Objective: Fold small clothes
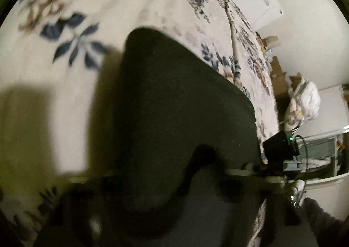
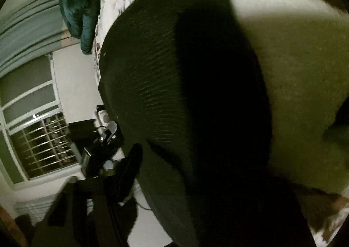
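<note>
garment [image 1: 174,105] lies on bedspread [image 1: 65,68]

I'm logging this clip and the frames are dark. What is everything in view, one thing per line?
dark garment: one, black ribbed knit, lying on the bed, filling the near view
bedspread: one, white with blue and brown flowers, under the garment
teal fabric: one, dark green, at the bed's far edge
window: one, white frame with bars, beside the bed
white bundle: one, past the bed
left gripper: one, black, at the garment's edge; jaws unclear
right gripper: one, black, at the garment's edge; jaws unclear
</note>
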A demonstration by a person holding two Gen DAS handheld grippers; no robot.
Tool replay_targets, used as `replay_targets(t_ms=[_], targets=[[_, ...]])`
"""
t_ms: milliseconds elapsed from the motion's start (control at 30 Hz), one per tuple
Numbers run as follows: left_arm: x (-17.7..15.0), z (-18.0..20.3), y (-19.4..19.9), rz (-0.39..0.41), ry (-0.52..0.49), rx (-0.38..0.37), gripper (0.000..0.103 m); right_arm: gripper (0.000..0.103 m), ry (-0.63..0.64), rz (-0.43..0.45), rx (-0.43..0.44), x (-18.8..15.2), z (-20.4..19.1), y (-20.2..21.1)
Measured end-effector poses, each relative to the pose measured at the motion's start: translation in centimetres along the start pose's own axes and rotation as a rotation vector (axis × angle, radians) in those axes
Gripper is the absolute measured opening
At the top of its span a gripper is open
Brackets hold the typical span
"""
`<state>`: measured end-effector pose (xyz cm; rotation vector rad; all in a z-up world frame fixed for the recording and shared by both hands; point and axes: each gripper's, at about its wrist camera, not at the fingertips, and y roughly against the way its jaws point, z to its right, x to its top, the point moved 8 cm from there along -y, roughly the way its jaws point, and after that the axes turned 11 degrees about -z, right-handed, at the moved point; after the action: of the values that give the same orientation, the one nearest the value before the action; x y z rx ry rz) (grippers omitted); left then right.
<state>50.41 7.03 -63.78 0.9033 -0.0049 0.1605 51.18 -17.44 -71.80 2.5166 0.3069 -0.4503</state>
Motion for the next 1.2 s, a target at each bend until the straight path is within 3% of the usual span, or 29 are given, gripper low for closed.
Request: replay_targets(t_ms=[67, 267, 433, 700, 867, 967, 1067, 1100, 1167, 1200], targets=[[0.2, 0.3, 0.6, 0.005, -0.006, 0.013, 0.022, 0.021, -0.007, 0.034, -0.018, -0.1, -0.1, 0.2], [1.7, 2.6, 2.3, 0.012, -0.055, 0.065, 0.020, 0.018, 0.035, 0.137, -0.096, -1.0, -3.0, 1.8], [7.4, 6.0, 3.0, 0.029, -0.119, 0.070, 0.020, 0.018, 0.068, 0.223, -0.074, 0.0, -6.7, 6.0], [20.1, 11.6, -0.8, 0.039, -0.250, 0.094, 0.020, 0.018, 0.069, 0.371, -0.106, 8.6, -10.5, 15.6], [24.6, 11.1, -5.3, -0.006, -0.277, 0.158, 0.022, 0.018, 0.024, 0.404, -0.172, 15.3, -9.4, 18.3], [25.6, 9.7, -7.8, -0.050, -0.275, 0.243, 0.027, 0.018, -0.009, 0.372, -0.217, 17.6, -7.0, 17.9], [25.7, 9.2, -8.0, -0.047, -0.280, 0.285, 0.040, 0.030, -0.027, 0.364, -0.256, 18.2, -6.3, 17.8], [25.6, 9.0, -7.5, -0.032, -0.282, 0.314, 0.046, 0.040, -0.031, 0.370, -0.282, 18.0, -6.3, 18.0], [25.2, 9.1, -6.6, 0.003, -0.300, 0.383, 0.057, 0.055, -0.023, 0.389, -0.408, 16.9, -5.3, 19.0], [25.1, 9.2, -6.1, 0.032, -0.314, 0.438, 0.064, 0.068, -0.026, 0.406, -0.502, 16.1, -4.9, 19.6]])
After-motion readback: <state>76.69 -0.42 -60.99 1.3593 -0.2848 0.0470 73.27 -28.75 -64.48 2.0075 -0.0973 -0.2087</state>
